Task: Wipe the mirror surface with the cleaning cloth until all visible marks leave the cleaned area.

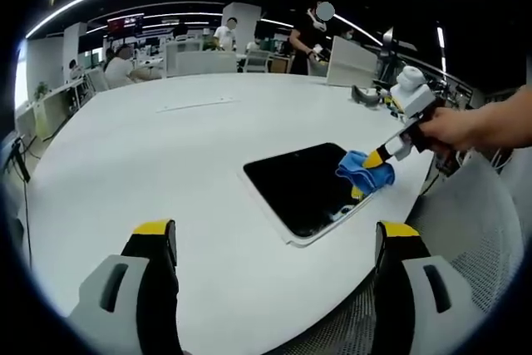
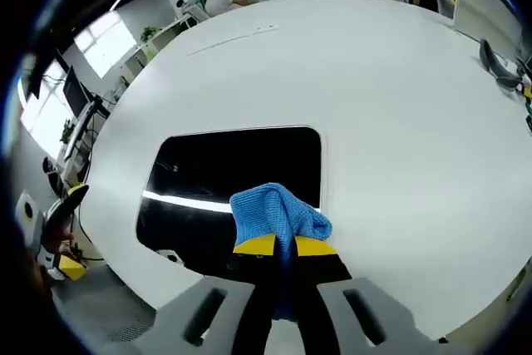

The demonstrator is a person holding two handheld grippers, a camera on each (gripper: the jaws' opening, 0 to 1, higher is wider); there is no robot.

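The right gripper [image 2: 278, 247] has its yellow-tipped jaws pinched together on a blue cleaning cloth [image 2: 276, 212], which bunches up just above them at lower centre of the right gripper view. The cloth rests on the near edge of the mirror [image 2: 233, 176], a dark rounded rectangle lying flat on the white bench [image 2: 391, 114], a bright streak of ceiling light reflected across it.

From the left gripper view the same scene is seen side-on: the right gripper [image 1: 376, 158] reaches in from the right, held by a person's hand [image 1: 453, 129], pressing the cloth [image 1: 364, 174] onto the mirror's [image 1: 303, 184] right corner. The left gripper [image 1: 274, 234] hangs over bare bench [image 1: 166, 155], its jaws spread wide with nothing between them. Along the top of this view, people [image 1: 309, 35] stand among office desks, and a mesh chair back [image 1: 478, 222] shows at lower right.
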